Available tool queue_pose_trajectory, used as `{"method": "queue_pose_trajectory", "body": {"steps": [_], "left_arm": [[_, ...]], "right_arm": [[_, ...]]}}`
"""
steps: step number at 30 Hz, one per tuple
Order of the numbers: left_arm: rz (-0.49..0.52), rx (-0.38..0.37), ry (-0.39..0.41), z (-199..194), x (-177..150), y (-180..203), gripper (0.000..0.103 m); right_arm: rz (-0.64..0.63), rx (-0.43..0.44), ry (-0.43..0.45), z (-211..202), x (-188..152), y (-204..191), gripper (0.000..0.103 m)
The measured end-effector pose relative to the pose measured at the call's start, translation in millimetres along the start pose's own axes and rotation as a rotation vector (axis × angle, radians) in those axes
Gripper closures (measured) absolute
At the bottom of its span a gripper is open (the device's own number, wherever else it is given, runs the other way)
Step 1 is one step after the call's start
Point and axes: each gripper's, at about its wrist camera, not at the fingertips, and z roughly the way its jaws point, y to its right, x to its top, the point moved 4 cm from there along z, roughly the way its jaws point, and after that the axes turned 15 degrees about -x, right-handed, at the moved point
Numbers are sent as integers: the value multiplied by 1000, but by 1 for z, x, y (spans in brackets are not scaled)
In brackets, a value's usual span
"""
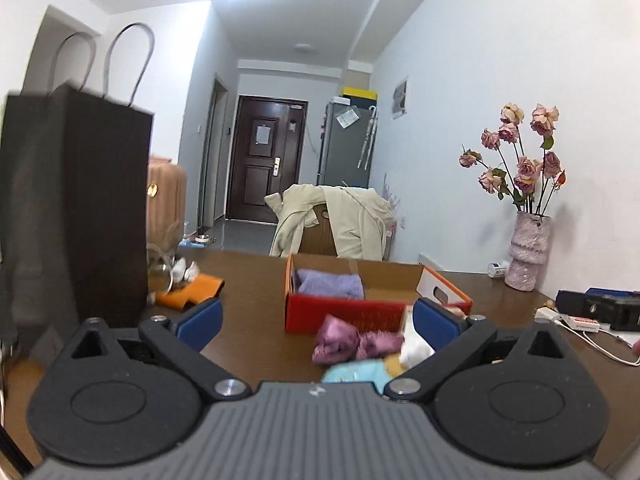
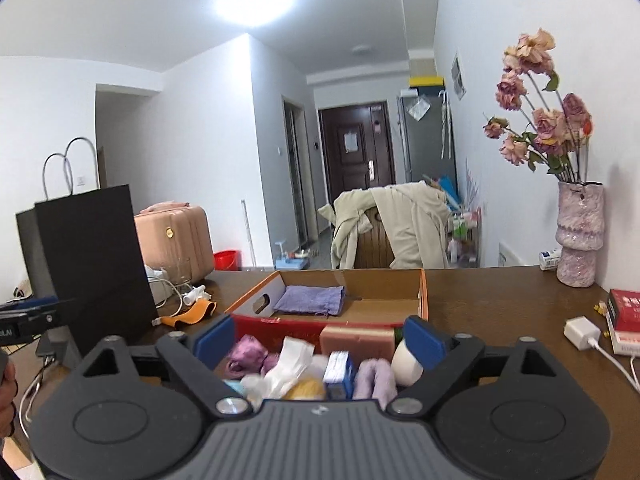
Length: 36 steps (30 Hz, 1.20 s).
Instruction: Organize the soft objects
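An open red and orange cardboard box stands on the brown table and holds a folded lilac towel. In front of it lies a pile of small things: a purple satin scrunchie, a light blue cloth, white tissue, a pink sponge block, a lilac cloth and a yellow soft item. My left gripper is open and empty above the pile. My right gripper is open and empty above the same pile.
A tall black paper bag stands at the left. An orange pouch lies beside it. A vase of dried roses stands at the far right. A charger and cable, a red book.
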Motion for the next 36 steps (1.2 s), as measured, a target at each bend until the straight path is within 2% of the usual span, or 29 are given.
{"method": "queue_pose_trajectory", "body": {"steps": [5,8,11,17,23,26,30,34,36], "left_arm": [[58,-13,-59,-2,-34,8,0],[41,-30,-61,1,-37,8,0],[41,-28,-71,3,-41,5,0],[29,-23,-105,13,-47,1,0],[13,-43,-148,40,-48,2,0],[14,-60,-166,57,-46,6,0],[21,-105,-196,88,-43,17,0],[36,-155,-233,124,-44,32,0],[24,-181,-254,143,-46,37,4]], "right_arm": [[-45,-66,73,-30,-49,-18,1],[-19,-35,30,-36,-72,-27,0],[-61,-21,5,-37,-83,-35,0],[-51,-39,-14,-30,-87,-36,1],[-39,-46,-58,-10,-87,-28,3],[-30,-38,-69,1,-84,-24,11],[-22,-23,-87,21,-79,-17,15],[5,-10,-106,48,-69,-6,28],[1,-1,-104,60,-63,-3,30]]}}
